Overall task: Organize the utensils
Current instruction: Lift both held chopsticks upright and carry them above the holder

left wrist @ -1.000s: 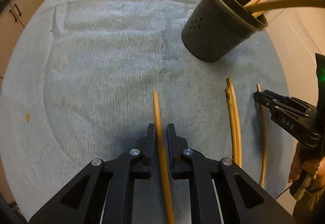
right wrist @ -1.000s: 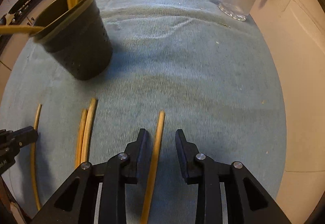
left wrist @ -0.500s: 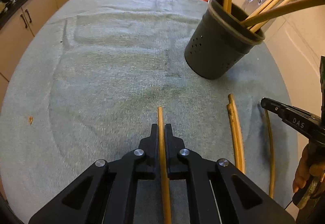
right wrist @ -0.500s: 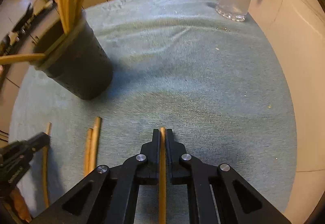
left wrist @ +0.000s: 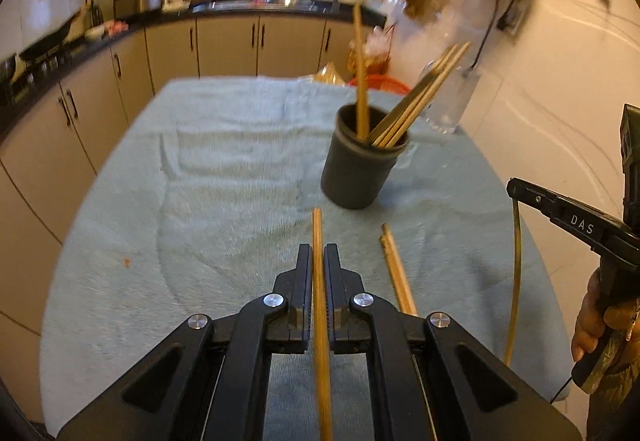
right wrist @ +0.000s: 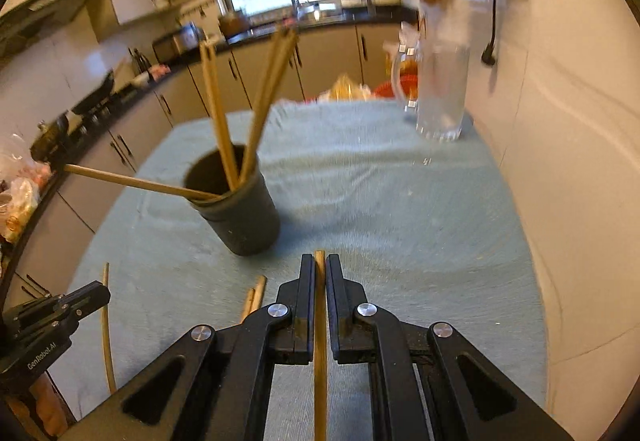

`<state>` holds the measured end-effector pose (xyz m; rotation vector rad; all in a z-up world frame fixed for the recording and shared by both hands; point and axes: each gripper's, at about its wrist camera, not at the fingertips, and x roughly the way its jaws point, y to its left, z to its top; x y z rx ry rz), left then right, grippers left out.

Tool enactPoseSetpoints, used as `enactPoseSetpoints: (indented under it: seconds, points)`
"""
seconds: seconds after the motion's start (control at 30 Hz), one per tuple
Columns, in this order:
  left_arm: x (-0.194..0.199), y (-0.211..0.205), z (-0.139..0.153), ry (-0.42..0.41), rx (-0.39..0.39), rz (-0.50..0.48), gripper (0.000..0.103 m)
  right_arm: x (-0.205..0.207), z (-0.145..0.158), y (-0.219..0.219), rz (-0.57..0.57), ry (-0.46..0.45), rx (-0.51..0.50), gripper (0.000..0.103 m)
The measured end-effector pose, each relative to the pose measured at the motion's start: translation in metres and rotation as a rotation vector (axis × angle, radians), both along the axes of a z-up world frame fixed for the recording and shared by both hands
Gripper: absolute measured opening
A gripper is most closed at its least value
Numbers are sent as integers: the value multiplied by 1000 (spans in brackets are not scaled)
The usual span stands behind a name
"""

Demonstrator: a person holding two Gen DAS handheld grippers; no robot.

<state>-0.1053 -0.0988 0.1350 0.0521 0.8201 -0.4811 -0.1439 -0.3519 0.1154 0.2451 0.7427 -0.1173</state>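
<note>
My left gripper (left wrist: 318, 253) is shut on a wooden chopstick (left wrist: 320, 305) and holds it above the towel, pointing at the dark utensil holder (left wrist: 358, 173), which holds several chopsticks. My right gripper (right wrist: 319, 263) is shut on another chopstick (right wrist: 319, 353), just short of the holder (right wrist: 244, 217). Two chopsticks (left wrist: 394, 269) and one thin stick (left wrist: 514, 281) lie on the towel between the grippers. The pair's ends (right wrist: 256, 293) and the thin stick (right wrist: 105, 325) also show in the right wrist view.
A light blue towel (left wrist: 224, 201) covers the table. A clear glass pitcher (right wrist: 440, 89) stands at the far right corner. A white wall runs along the right side. Kitchen cabinets and a counter lie behind and to the left.
Both grippers have closed on their chopsticks and lifted them off the towel. Both views have tilted up to show the kitchen beyond.
</note>
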Motion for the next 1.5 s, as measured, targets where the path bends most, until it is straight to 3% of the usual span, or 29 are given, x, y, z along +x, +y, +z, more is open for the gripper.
enactPoseSetpoints:
  seconds: [0.13,0.43,0.73,1.13,1.5]
  points:
    - [-16,9,14,-67,-7,-9,5,-23,11,0,-6,-66,-11,6]
    - [-52,22,24,-75,-47,-21,5,-74,18,1,-30,-168,-20,6]
    - [-83,33,42,-144,-67,4,5,-108,34,6,-43,-251,-34,6]
    - [-108,46,63,-204,-110,1,5,-132,43,9,-47,-316,-21,6]
    - [-104,51,78,-253,-130,14,5,-126,49,7,-54,-340,-2,6]
